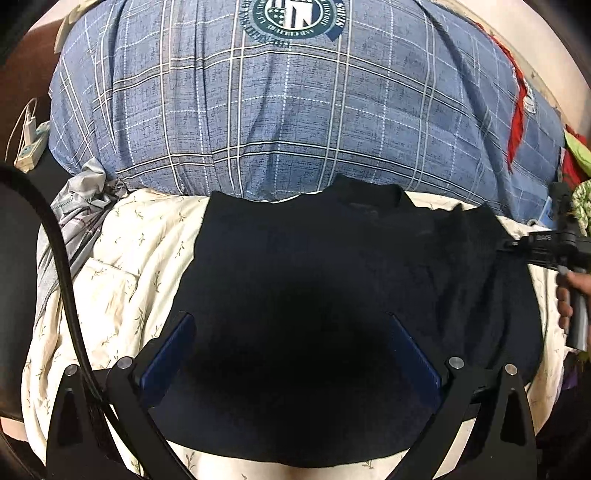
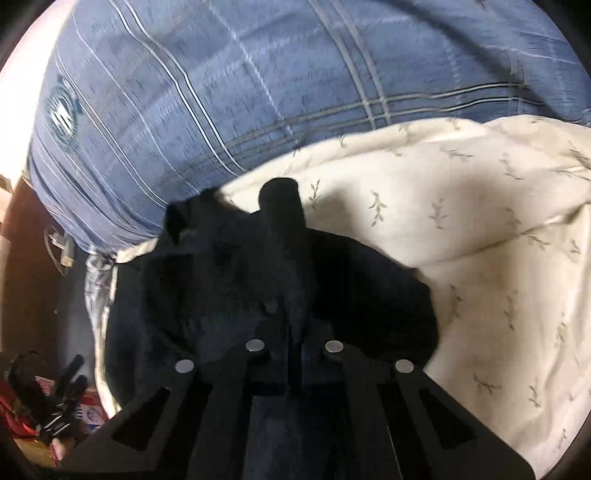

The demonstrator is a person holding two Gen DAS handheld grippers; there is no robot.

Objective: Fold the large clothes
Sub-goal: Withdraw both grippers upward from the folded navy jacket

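Left tongs [image 1: 291, 354] gape over black garment [image 1: 332, 277] on cream floral sheet [image 1: 122, 266].

Dark cloth, hidden fingertips, cropped edges

The right gripper [image 2: 291, 332] has its jaws together, its fingertips buried in the black garment [image 2: 229, 280], so the pinched fold cannot be made out. Ahead of it the blue plaid quilt [image 2: 229, 92] is motion-blurred. Beyond the left gripper [image 1: 291, 354] the quilt's crest [image 1: 295, 14] is cut by the top edge; the garment's folds there are lost in darkness.
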